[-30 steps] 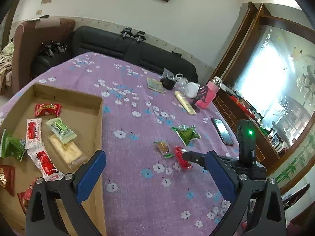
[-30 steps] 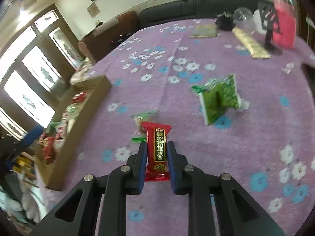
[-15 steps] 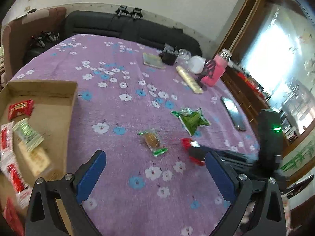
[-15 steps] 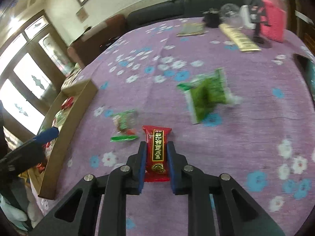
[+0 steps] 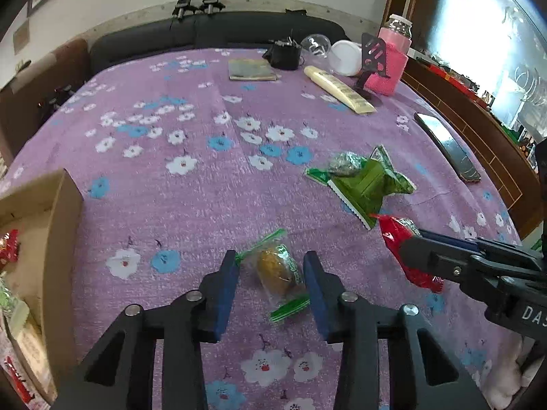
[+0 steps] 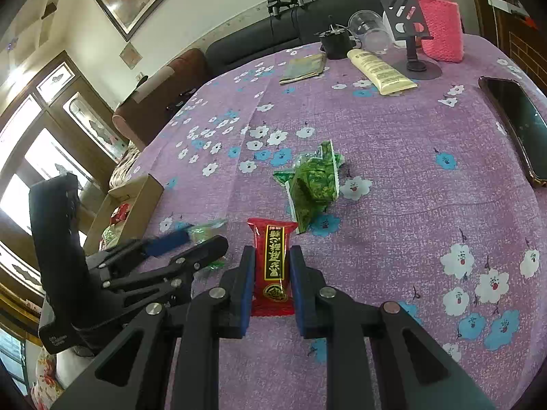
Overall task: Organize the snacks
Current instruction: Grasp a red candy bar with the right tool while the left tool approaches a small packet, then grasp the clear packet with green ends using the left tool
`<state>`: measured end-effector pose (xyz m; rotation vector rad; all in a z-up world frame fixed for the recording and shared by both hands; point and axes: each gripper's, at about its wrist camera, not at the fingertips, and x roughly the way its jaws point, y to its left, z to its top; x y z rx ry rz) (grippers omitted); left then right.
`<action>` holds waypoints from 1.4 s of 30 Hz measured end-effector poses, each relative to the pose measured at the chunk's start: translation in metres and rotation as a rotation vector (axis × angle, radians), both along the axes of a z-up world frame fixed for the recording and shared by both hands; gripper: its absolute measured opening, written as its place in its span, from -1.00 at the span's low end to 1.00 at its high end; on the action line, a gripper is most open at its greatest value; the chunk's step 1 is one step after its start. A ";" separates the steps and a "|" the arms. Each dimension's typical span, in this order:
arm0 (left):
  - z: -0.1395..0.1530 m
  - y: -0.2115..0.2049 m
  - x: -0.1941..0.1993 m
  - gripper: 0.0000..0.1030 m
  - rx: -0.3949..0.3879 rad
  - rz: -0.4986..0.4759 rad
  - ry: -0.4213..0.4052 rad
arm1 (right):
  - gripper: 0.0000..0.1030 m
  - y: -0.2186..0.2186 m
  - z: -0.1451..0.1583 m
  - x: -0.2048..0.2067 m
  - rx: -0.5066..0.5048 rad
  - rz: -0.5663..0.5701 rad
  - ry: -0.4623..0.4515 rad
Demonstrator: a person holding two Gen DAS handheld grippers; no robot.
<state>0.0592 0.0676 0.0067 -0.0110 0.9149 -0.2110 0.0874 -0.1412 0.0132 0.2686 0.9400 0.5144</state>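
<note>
Cardboard box [image 5: 65, 225] holds red and green snack packets [image 5: 8, 249] (edge only visible)

The left gripper [image 5: 270, 278] is reaching low toward 12 o'clock, its blue pads [image 5: 225, 285] parted and standing either side of a clear-wrapped snack [image 5: 277, 271], not pressing it. The right gripper [image 6: 272, 278] is coming in from 3 o'clock of the left one, level, its pads [image 6: 247, 285] pinching a red packet [image 6: 272, 266] at both edges.
</note>
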 end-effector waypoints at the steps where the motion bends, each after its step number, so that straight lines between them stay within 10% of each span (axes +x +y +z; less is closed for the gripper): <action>1: 0.002 0.001 -0.001 -0.33 -0.003 -0.003 -0.007 | -0.64 0.001 0.000 0.000 0.000 -0.002 0.000; 17: 0.030 0.030 -0.037 -0.62 -0.159 -0.008 -0.024 | -0.64 0.010 0.003 -0.008 -0.012 -0.004 -0.036; 19: 0.024 0.030 -0.033 -0.50 -0.146 -0.002 -0.001 | -0.64 0.009 0.003 -0.009 -0.009 -0.008 -0.039; 23: 0.012 0.026 -0.025 0.46 -0.093 0.040 -0.004 | -0.64 0.004 0.004 -0.008 0.009 -0.018 -0.036; 28: -0.004 0.012 -0.009 0.53 -0.002 0.021 0.017 | -0.64 0.001 0.001 -0.004 0.024 -0.020 -0.019; 34: -0.002 -0.005 -0.017 -0.35 0.063 -0.043 -0.012 | -0.64 0.000 0.001 -0.004 0.023 -0.021 -0.019; 42: 0.014 0.011 -0.033 -0.39 -0.050 -0.036 -0.017 | -0.64 0.003 0.000 -0.006 0.004 -0.024 -0.030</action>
